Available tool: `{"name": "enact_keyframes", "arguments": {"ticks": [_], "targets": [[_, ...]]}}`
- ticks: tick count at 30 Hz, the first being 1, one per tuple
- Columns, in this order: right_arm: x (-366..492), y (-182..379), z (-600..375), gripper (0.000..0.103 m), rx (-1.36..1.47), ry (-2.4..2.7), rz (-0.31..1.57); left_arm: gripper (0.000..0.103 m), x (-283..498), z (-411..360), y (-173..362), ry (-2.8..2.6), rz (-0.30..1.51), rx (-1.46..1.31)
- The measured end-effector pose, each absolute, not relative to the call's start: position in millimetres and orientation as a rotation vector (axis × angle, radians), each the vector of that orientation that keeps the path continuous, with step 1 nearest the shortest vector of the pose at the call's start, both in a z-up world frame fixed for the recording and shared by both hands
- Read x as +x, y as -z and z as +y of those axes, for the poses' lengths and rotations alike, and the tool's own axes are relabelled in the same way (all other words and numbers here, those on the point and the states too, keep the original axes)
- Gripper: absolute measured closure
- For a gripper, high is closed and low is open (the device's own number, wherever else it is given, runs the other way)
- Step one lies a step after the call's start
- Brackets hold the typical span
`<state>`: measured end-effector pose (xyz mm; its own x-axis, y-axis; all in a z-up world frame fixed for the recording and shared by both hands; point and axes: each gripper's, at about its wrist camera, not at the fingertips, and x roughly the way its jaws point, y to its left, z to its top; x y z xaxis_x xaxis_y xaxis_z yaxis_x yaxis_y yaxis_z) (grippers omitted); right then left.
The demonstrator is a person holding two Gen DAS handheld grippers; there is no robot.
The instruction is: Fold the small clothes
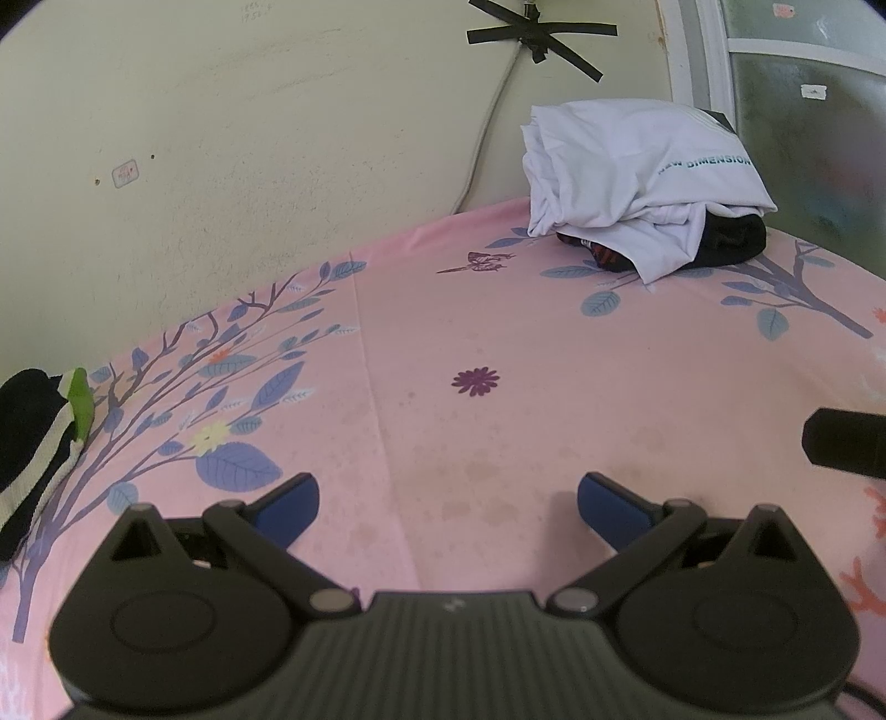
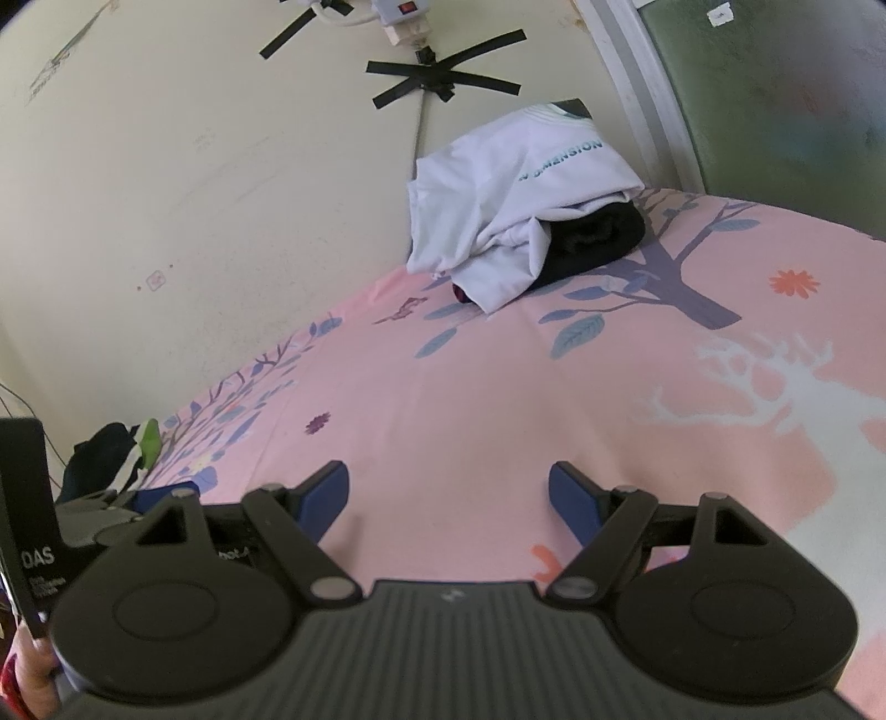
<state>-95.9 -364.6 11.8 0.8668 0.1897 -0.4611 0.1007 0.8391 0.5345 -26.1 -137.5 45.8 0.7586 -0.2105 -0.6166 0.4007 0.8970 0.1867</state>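
Note:
A white garment with teal lettering [image 1: 637, 171] lies crumpled on top of folded dark clothes [image 1: 731, 235] at the far side of the pink sheet, by the wall. It also shows in the right wrist view [image 2: 515, 205] over a black folded piece [image 2: 598, 235]. A black garment with white and green trim [image 1: 39, 437] lies at the left edge; it also shows in the right wrist view [image 2: 119, 451]. My left gripper [image 1: 447, 507] is open and empty over bare sheet. My right gripper [image 2: 448, 498] is open and empty too.
The pink floral bed sheet [image 1: 498, 343] covers the surface. A cream wall [image 1: 249, 138] with a taped cable [image 1: 531, 33] runs along the far side. A window frame [image 1: 703, 61] stands at the far right. The left gripper's body [image 2: 33, 498] shows at the right view's left edge.

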Motion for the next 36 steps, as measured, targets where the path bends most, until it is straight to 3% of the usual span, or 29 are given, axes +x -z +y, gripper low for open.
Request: {"name": "enact_keyframes", "arguments": {"ticks": [36], "targets": [[-96.1, -13.0, -364.1, 0.03, 0.582, -0.048, 0.528, 0.0, -28.6, -137.8, -46.5, 0.341, 0.615, 0.336]]}}
